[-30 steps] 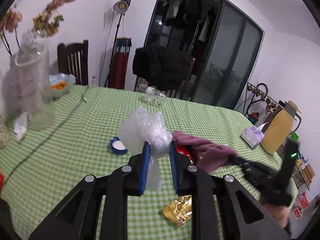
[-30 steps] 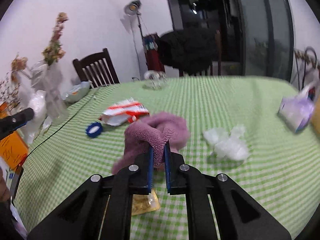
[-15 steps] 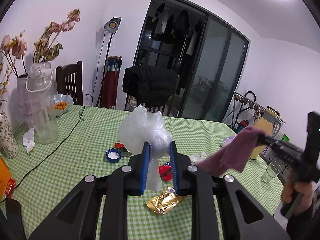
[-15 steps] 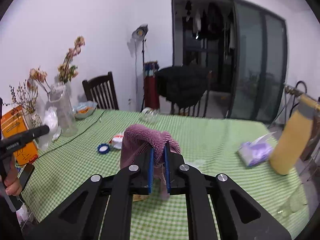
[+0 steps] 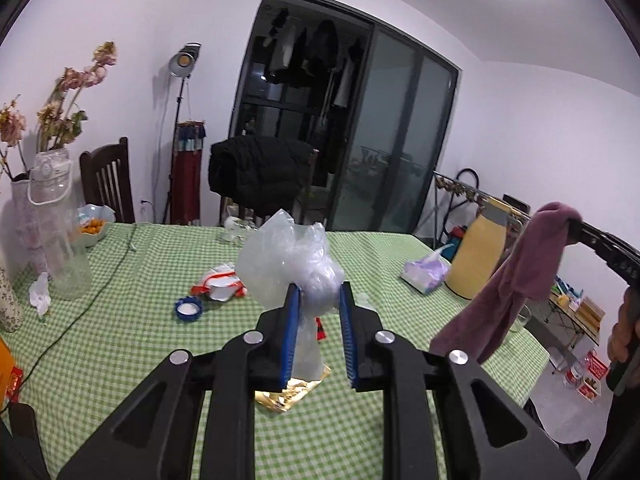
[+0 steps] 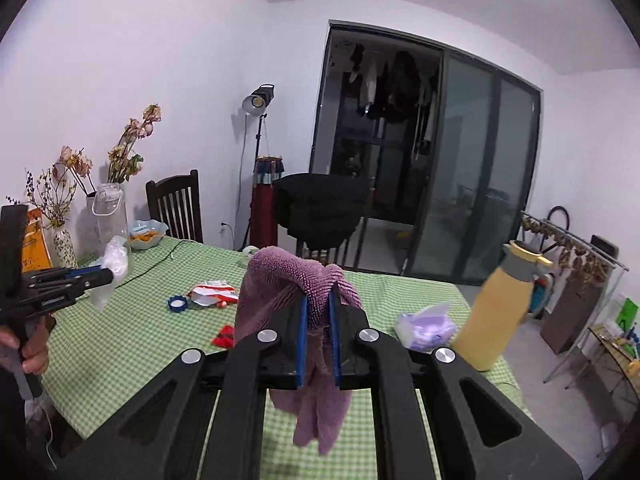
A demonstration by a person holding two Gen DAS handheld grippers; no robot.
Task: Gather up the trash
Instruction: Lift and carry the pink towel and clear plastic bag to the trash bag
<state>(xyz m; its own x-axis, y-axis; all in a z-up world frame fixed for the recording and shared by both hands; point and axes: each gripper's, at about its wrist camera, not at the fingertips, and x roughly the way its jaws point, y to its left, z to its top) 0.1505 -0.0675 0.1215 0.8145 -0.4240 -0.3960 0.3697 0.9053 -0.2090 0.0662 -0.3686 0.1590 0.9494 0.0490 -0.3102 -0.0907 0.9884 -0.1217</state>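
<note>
Left gripper point(image 5: 318, 300) pinching a crumpled plastic bag point(image 5: 288, 260) at frame center, above the tabletop point(image 5: 120, 340). Right gripper point(image 6: 318, 308) clamped on a purple cloth point(image 6: 296, 280). Gold wrapper point(image 5: 292, 394) directly below left gripper, nearer that hand.

Yellow jug point(image 5: 478, 258), flower vase point(image 6: 64, 246)

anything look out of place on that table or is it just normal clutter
Litter is scattered on the green checked tablecloth: a red and white wrapper, a loose blue cap, a gold foil packet, a red scrap and a crumpled tissue by the clear jug. The flowers look wilted.
</note>
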